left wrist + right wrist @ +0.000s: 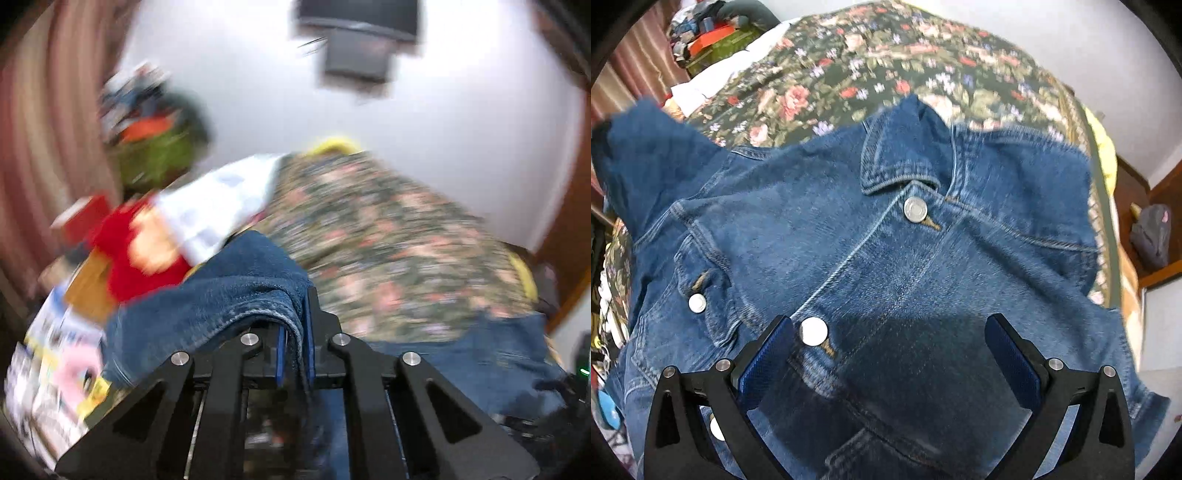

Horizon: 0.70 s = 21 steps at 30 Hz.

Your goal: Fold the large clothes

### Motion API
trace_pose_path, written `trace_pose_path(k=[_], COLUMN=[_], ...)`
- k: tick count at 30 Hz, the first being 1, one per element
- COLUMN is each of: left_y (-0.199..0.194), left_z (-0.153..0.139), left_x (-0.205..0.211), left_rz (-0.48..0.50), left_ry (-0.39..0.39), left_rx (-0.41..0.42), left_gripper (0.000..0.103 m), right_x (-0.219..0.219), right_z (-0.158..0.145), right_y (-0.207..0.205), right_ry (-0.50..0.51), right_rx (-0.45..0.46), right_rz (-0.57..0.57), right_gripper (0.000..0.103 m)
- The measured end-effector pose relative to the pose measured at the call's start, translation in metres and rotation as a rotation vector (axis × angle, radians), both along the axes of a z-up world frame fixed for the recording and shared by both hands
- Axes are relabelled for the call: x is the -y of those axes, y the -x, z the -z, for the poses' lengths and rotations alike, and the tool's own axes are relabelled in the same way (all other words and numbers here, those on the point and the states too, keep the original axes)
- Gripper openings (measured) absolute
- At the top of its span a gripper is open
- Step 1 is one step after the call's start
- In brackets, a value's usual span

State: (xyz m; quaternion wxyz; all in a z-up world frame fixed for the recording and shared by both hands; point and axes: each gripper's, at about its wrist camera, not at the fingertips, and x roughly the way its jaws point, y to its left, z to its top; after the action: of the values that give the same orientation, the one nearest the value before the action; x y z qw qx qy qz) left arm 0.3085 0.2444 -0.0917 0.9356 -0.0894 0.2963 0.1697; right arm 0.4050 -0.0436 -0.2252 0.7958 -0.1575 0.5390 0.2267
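A blue denim jacket (pixel 886 258) lies front-up on a floral bedspread (pixel 849 74), collar toward the far side, with its metal buttons showing. My right gripper (pixel 890 325) hovers open just over the jacket's front, with nothing between its blue pads. The jacket's left sleeve (pixel 639 147) is lifted off the bed. In the blurred left wrist view my left gripper (pixel 295 306) is shut on a fold of that denim (pixel 229 291), which drapes over its left finger. More of the jacket (pixel 480 362) lies lower right.
To the left of the bedspread (pixel 388 240) lie a white cloth (pixel 218 206), a red item (pixel 125 251) and a green box (pixel 155 155) among clutter. A dark screen (pixel 358 37) hangs on the white wall. A grey bag (pixel 1148 236) sits on a wooden shelf at the right.
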Motion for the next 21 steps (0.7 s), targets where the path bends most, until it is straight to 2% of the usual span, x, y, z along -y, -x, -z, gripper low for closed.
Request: trace_pose_path(k=[3, 6, 10, 14, 16, 17, 19, 21], left_y=[-0.010, -0.029, -0.054, -0.063, -0.062, -0.058, -0.053, -0.046], left_z=[-0.015, -0.002, 0.048, 0.104, 0.122, 0.127, 0.127, 0.120], left_x=[0.051, 0.094, 0.136, 0.163, 0.171, 0.175, 0.172, 0.159], left_rz=[0.164, 0.303, 0.459, 0.536, 0.558, 0.557, 0.549, 0.527], left_ry=[-0.023, 0.015, 0.138, 0.228, 0.245, 0.250, 0.285, 0.317], left_rx=[0.008, -0.063, -0.250, -0.447, -0.507, -0.520, -0.534, -0.524], left_gripper=[0.008, 0.008, 0.008, 0.009, 0.011, 0.015, 0.036, 0.050], right_x=[0.005, 0.013, 0.031, 0.045, 0.049, 0.051, 0.052, 0.049], right_z=[-0.019, -0.035, -0.053, -0.060, -0.062, -0.062, -0.064, -0.068], right_y=[0.011, 0.021, 0.036, 0.048, 0.051, 0.054, 0.057, 0.058], right_ry=[-0.022, -0.047, -0.064, -0.061, -0.063, -0.065, -0.066, -0.073], right_rx=[0.042, 0.070, 0.105, 0.120, 0.117, 0.117, 0.115, 0.121], right_rz=[-0.011, -0.008, 0.000, 0.006, 0.009, 0.010, 0.009, 0.002], right_gripper=[0.103, 0.103, 0.103, 0.103, 0.103, 0.103, 0.103, 0.103])
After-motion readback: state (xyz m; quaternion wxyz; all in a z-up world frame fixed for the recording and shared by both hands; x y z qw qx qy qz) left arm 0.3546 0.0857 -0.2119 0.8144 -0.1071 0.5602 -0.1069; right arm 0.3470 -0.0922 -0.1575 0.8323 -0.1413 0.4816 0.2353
